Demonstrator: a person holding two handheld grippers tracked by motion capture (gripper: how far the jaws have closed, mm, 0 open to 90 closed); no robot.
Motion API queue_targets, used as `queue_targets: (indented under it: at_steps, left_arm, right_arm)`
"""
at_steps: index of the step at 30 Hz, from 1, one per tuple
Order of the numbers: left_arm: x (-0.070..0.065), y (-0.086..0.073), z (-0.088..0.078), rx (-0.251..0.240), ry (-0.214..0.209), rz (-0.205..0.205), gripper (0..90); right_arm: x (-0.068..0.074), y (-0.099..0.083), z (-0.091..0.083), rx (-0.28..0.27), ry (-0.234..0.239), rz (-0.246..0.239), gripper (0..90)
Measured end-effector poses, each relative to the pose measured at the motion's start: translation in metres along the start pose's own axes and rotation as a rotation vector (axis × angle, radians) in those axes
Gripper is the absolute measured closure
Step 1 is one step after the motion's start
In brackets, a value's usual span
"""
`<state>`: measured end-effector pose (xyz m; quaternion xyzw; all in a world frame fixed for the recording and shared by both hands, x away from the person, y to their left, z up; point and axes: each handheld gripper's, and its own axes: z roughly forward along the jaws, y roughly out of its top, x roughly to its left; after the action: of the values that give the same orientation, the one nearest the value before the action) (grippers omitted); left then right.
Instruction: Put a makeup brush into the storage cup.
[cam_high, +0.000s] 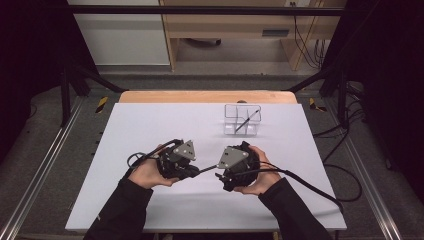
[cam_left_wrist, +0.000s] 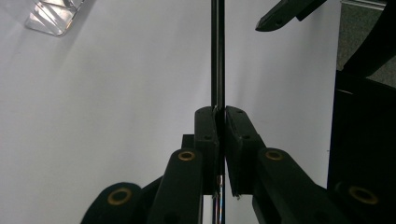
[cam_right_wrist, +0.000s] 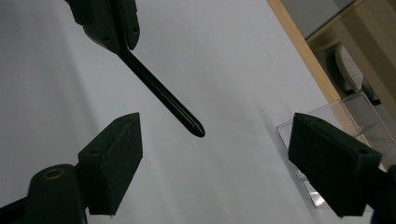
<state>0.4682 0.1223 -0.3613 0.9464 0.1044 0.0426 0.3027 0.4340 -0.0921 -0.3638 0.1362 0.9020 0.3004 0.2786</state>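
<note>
My left gripper (cam_high: 192, 171) (cam_left_wrist: 222, 112) is shut on a thin black pen (cam_high: 206, 169) (cam_left_wrist: 217, 56) that sticks straight out past its jaws. In the right gripper view the pen (cam_right_wrist: 163, 95) comes down from the left gripper's closed jaws at the top left, and its tip hangs between my right gripper's (cam_right_wrist: 217, 123) jaws without touching either. The right gripper (cam_high: 222, 172) is open and faces the left one at the table's middle. Both are held in a person's hands.
A clear plastic compartment box (cam_high: 241, 120) (cam_left_wrist: 53, 16) (cam_right_wrist: 345, 112) stands on the white table top (cam_high: 150, 125) beyond the right gripper, with another dark pen (cam_high: 246, 121) leaning in it. Cables trail from both grippers.
</note>
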Motion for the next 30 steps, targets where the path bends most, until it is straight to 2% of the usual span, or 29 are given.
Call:
queue_targets:
  at_steps: [8, 16, 26, 30]
  left_arm:
    - [0.004, 0.002, 0.002, -0.008, -0.03, -0.022, 83.3]
    - [0.008, 0.005, 0.005, 0.01, -0.054, -0.03, 83.4]
    - [0.006, 0.011, 0.012, 0.04, -0.067, -0.015, 83.4]
    - [0.004, 0.013, 0.014, 0.052, -0.066, -0.006, 83.4]
  right_arm:
    - [0.005, 0.002, 0.001, 0.002, 0.01, -0.044, 23.4]
    - [0.007, 0.004, 0.005, 0.016, 0.01, -0.112, 26.8]
    - [0.014, 0.008, 0.009, 0.056, 0.05, -0.201, 34.4]
    - [0.017, 0.01, 0.012, 0.072, 0.059, -0.221, 38.0]
